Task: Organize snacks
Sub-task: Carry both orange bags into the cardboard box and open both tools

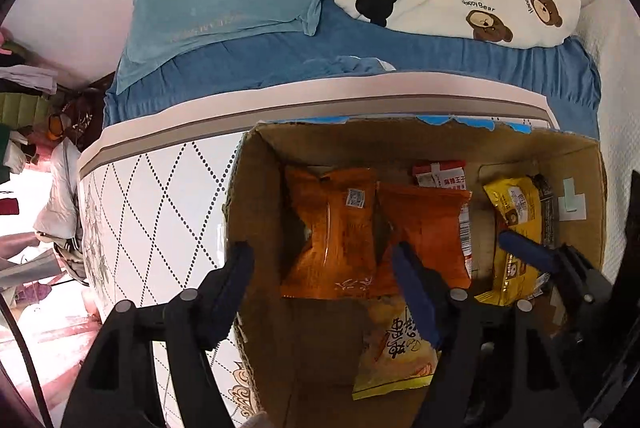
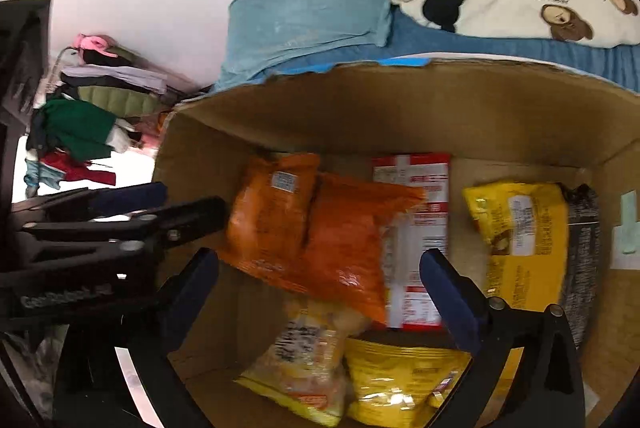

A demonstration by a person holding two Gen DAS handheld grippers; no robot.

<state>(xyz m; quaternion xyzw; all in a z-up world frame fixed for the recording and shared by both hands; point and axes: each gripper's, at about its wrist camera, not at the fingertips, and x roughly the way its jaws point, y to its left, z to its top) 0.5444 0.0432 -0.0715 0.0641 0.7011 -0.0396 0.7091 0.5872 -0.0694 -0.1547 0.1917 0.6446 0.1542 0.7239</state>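
Partly hidden red packet (image 2: 416,188), cardboard box (image 2: 360,104)

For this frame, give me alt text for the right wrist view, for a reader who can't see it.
The open right gripper hangs empty over a cardboard box of orange, yellow and red-and-white snack packets. The left gripper pokes in beside it; a bed lies behind.

The left gripper (image 1: 324,268) is spread wide and holds nothing, its left finger (image 1: 236,276) outside the left wall of the box (image 1: 256,188), its right finger inside. The right gripper (image 2: 320,280) is also wide apart and empty, both fingers over the inside of the box. In the right wrist view the left gripper appears at the box's left wall.
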